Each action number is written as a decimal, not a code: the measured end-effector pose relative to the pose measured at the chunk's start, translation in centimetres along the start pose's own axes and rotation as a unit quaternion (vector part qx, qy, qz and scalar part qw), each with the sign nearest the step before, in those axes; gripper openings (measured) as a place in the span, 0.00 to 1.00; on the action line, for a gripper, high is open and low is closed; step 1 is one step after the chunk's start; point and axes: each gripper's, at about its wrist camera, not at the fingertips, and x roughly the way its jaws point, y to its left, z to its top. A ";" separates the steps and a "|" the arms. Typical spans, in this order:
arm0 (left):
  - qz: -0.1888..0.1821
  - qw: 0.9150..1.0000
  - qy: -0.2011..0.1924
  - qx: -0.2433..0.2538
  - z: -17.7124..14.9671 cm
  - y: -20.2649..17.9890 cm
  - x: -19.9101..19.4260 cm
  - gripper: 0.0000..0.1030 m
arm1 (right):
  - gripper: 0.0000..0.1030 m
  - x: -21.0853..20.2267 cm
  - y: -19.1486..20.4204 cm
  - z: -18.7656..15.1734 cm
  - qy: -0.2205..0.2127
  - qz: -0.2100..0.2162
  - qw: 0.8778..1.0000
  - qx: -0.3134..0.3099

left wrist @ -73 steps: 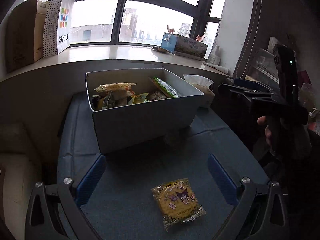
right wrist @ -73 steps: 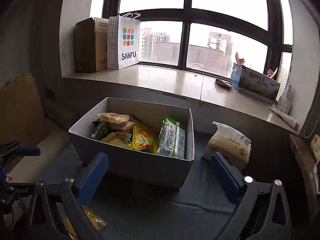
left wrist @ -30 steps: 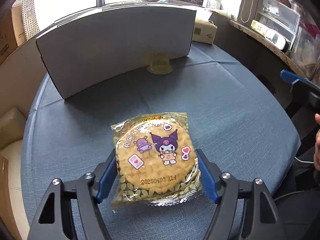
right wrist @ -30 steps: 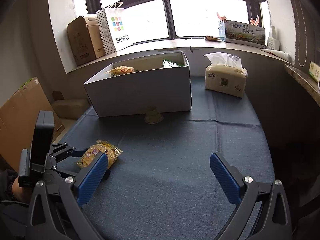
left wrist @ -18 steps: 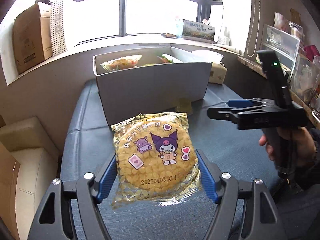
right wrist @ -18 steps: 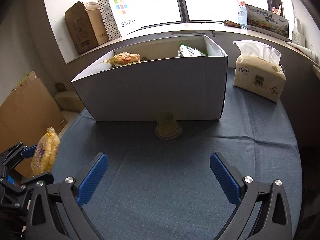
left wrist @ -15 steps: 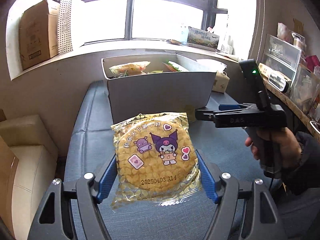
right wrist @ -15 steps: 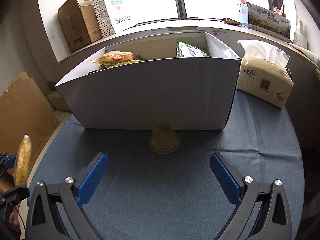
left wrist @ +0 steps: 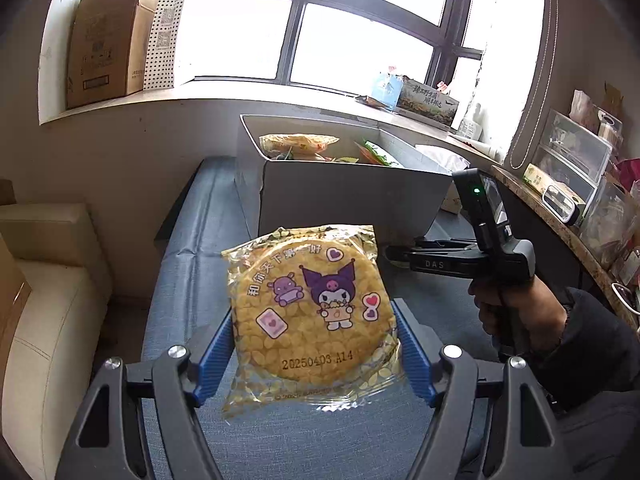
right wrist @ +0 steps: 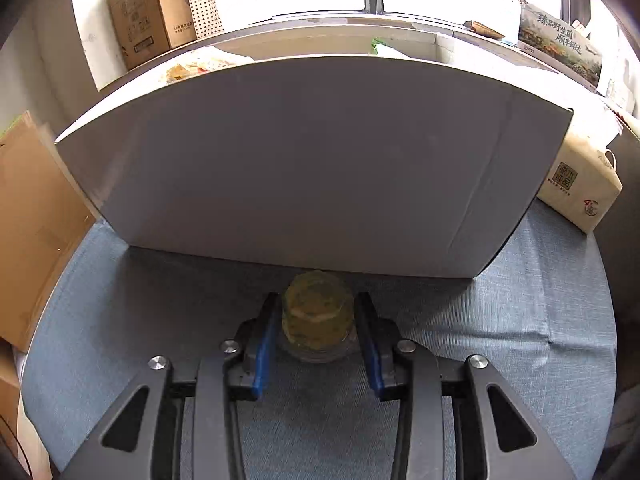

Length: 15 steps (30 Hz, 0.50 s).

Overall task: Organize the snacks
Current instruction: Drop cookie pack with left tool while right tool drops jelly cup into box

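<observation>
A round yellow cracker packet [left wrist: 312, 304] with a purple cartoon print hangs above the blue tablecloth, and my left gripper [left wrist: 314, 340] is shut on its two edges. The open white box [left wrist: 344, 196] of snack packets stands behind it. In the right wrist view a small yellow-green snack cup [right wrist: 318, 316] sits on the cloth against the box's front wall [right wrist: 312, 168]. My right gripper [right wrist: 316, 306] is closing on that cup, its blue pads [right wrist: 264, 344] against both sides. The left wrist view shows the right gripper [left wrist: 404, 257] low at the box front, held by a hand [left wrist: 516, 308].
A tissue pack [right wrist: 580, 188] stands right of the box. On the windowsill are a cardboard box [left wrist: 108, 36], a dotted paper bag [left wrist: 168, 32] and a printed carton [left wrist: 428, 98]. A cream seat [left wrist: 48, 280] is at the left, a cluttered shelf [left wrist: 576, 168] at the right.
The left gripper has lifted the cracker packet off the cloth. The right gripper came down and forward to the box front, and its wide-open jaws have closed around the small cup.
</observation>
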 end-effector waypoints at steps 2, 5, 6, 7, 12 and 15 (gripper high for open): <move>0.001 1.000 -0.003 0.002 0.1 -0.1 0.0 0.76 | 0.39 -1.6 -0.1 -0.9 -0.013 0.018 1.000 0.002; -0.007 1.000 -0.006 0.000 0.9 -0.2 0.2 0.76 | 0.39 -4.8 -0.3 -1.9 -0.040 0.040 0.998 0.011; -0.013 1.000 -0.007 -0.002 1.4 -0.3 0.4 0.76 | 0.39 -5.9 -0.4 -2.0 -0.049 0.045 0.998 0.012; -0.017 1.000 -0.010 -0.002 2.1 -0.4 0.5 0.76 | 0.39 -7.1 -0.4 -2.1 -0.061 0.050 0.997 0.013; -0.030 0.999 -0.034 0.010 6.6 -1.6 1.8 0.76 | 0.39 -12.1 -0.9 0.6 -0.117 0.068 0.991 0.013; -0.041 0.998 -0.041 0.006 10.2 -2.0 3.6 0.76 | 0.39 -13.2 -1.5 3.5 -0.142 0.064 0.988 0.014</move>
